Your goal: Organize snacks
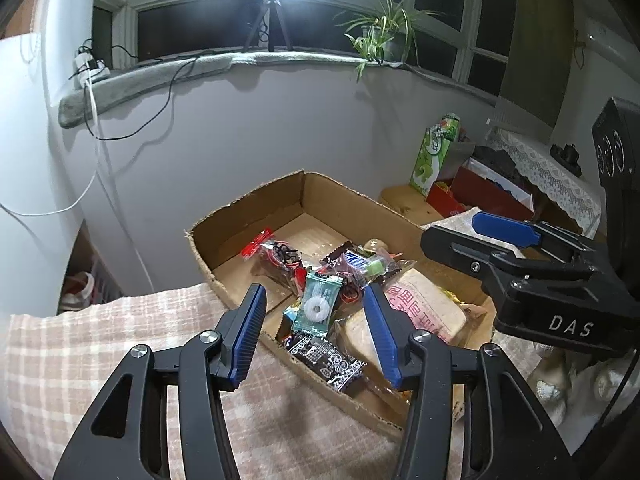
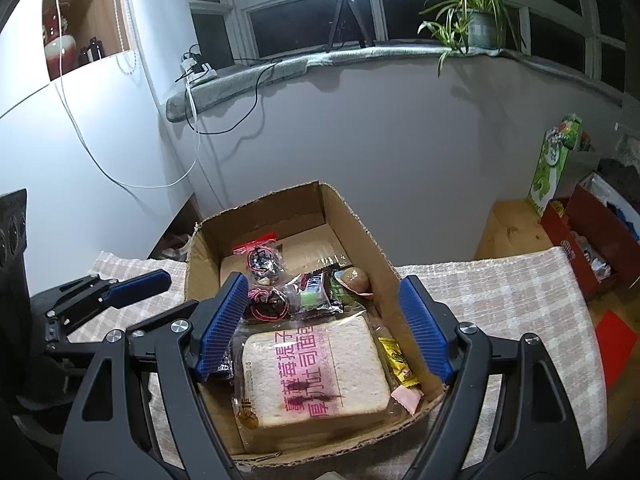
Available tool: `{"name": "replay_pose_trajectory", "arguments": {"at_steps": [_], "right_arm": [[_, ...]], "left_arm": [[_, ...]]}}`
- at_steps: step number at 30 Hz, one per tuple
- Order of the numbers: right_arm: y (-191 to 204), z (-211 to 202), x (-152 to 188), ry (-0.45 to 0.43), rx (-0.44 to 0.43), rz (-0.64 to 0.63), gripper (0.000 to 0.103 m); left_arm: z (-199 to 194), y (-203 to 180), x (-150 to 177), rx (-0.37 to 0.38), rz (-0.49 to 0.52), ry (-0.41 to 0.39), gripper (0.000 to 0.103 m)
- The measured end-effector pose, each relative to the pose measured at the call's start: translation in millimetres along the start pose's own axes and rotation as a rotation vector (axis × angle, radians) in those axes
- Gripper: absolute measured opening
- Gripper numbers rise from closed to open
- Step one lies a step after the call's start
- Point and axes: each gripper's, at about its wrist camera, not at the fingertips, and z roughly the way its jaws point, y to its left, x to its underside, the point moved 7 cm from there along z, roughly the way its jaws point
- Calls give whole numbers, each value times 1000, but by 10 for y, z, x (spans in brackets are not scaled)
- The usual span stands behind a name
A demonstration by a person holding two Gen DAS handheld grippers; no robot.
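The snacks lay together inside an open cardboard box (image 2: 352, 216) that stood on a bench covered with a checked cloth (image 2: 500, 300). A wrapped slice of bread (image 2: 316, 368) took the near part of the box. Behind it, toward the far wall of the box, lay a heap of small sweets, among them a green mint packet (image 1: 318, 304) and a dark chocolate wrapper (image 1: 328, 360) at the near left corner of the box.

Both claws hung over the near edge of the box with nothing in them. The left claw (image 1: 316, 332) had its jaws apart, with the mint packet visible between them but not pressed. The right claw (image 2: 324, 324) stood wider apart above the bread, touching nothing.

It seemed that both claws were free for the next item. No snack was visible on the cloth outside the box, so the next move probably called for lowering one claw onto a single snack inside the box, and closing without catching its neighbours.
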Motion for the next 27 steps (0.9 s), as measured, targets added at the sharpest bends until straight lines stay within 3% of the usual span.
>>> {"name": "replay_pose_trajectory", "arguments": {"at_steps": [14, 16, 20, 23, 25, 27], "right_arm": [[96, -341, 87, -65, 60, -42, 81], [119, -380, 112, -69, 64, -44, 86], [174, -465, 148, -89, 75, -54, 91], [246, -519, 193, -101, 89, -73, 91], [313, -542, 236, -107, 88, -85, 98], [373, -550, 264, -113, 89, -100, 100]], "left_arm": [[-356, 54, 109, 5, -24, -59, 51], [-419, 52, 144, 1, -19, -69, 51], [-544, 88, 259, -9, -13, -84, 62], [-620, 159, 371, -19, -15, -84, 62], [-664, 208, 422, -29, -18, -86, 65], [-705, 256, 458, -44, -21, -87, 73]]}}
